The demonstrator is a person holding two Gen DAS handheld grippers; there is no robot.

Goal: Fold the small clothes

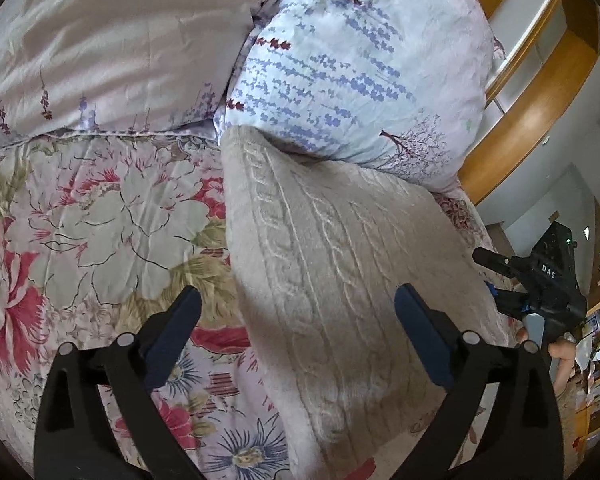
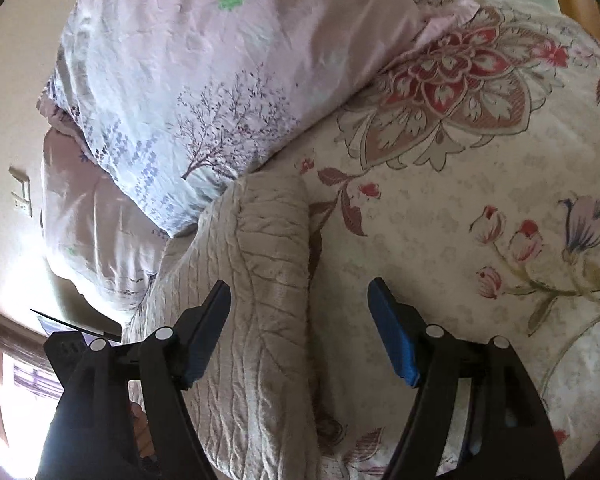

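Observation:
A beige cable-knit garment (image 1: 340,264) lies folded in a long strip on the floral bedspread (image 1: 100,220); its far end touches a pillow. My left gripper (image 1: 298,308) is open above the garment's left edge, one finger over the bedspread, one over the knit. The right gripper (image 1: 496,276) shows at the garment's right edge in the left wrist view. In the right wrist view the garment (image 2: 260,300) runs under my open right gripper (image 2: 300,300), whose left finger is over the knit and right finger over the bedspread (image 2: 460,200).
A blue-flowered pillow (image 1: 360,64) and a pale satin pillow (image 1: 120,40) lie at the head of the bed. A wooden headboard and shelves (image 1: 540,80) stand to the right. A wall with a socket (image 2: 22,196) is at the left of the right wrist view.

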